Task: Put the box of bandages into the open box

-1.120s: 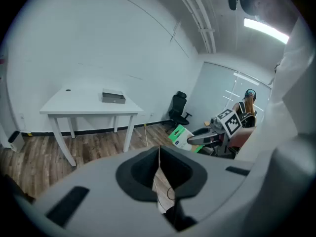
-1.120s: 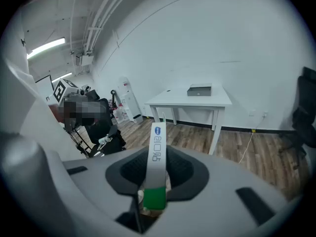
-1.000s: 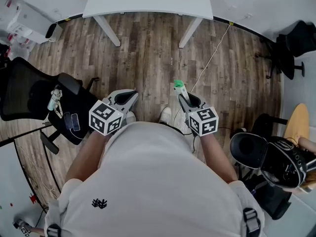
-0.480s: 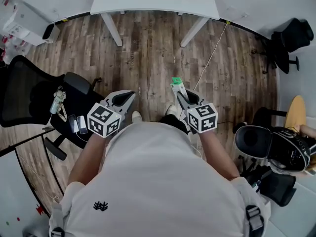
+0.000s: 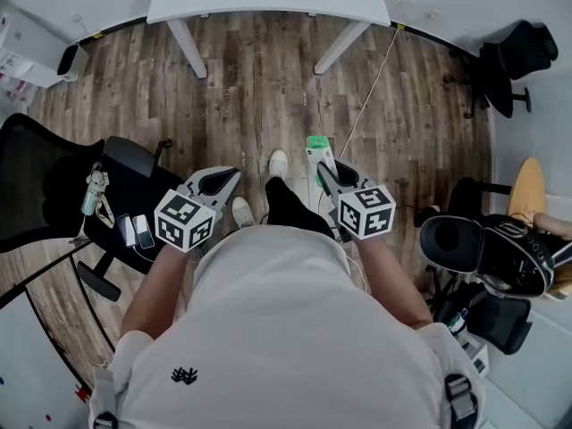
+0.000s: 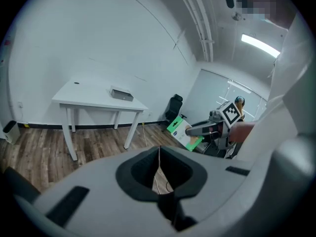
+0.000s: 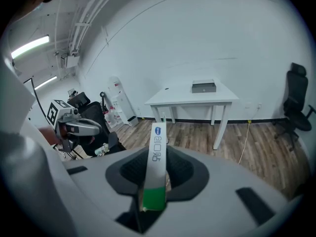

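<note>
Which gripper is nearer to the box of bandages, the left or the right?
Right. The right gripper is clamped on the box of bandages, which sticks out ahead of it. The left gripper is shut and empty, off to the person's left, apart from it.

Both arms out, mid-frame.
My left gripper (image 5: pixel 231 175) sits closed; my right gripper (image 5: pixel 325 172) clamps the box of bandages (image 5: pixel 315 147).

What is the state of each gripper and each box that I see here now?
left gripper, shut, empty.
right gripper, shut on bandage box.
bandage box, gripped edge-on, sticking out past the jaws.
grey box, lying on the table; too far away to tell if open.
</note>
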Available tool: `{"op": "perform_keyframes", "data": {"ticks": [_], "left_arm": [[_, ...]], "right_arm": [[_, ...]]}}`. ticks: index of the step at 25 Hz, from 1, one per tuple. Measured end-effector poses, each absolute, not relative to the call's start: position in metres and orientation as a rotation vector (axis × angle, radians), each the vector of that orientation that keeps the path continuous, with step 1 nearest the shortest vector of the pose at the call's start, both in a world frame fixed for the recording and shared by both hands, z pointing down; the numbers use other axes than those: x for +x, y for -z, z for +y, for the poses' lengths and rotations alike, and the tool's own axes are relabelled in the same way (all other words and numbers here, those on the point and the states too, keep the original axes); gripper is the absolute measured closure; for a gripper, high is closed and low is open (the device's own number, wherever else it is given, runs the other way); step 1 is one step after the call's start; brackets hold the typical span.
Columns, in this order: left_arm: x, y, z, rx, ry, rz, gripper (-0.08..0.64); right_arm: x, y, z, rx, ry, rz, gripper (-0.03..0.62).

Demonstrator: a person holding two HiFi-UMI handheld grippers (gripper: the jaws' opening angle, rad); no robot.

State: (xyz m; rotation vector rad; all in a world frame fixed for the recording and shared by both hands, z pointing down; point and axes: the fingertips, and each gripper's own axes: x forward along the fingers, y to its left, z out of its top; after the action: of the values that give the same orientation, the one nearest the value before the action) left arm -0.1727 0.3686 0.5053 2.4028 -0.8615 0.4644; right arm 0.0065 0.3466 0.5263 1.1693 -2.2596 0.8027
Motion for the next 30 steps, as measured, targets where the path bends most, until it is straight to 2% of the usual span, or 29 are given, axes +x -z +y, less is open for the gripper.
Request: {"op": "perform_keyframes", "data": {"ticks": [17, 30], "left_arm": [[-0.098, -0.478, 0.208, 2.469, -0.533, -0.885, 0.548], [-0.082, -0.477, 0.131, 2.467, -0.508, -0.854, 0.548]], "right_arm": [[0.057, -0.526, 0.181, 1.173, -0.816, -2.332, 0.505], [0.074, -0.534, 0.100, 1.236, -0.868, -2.304, 0.505]]}}
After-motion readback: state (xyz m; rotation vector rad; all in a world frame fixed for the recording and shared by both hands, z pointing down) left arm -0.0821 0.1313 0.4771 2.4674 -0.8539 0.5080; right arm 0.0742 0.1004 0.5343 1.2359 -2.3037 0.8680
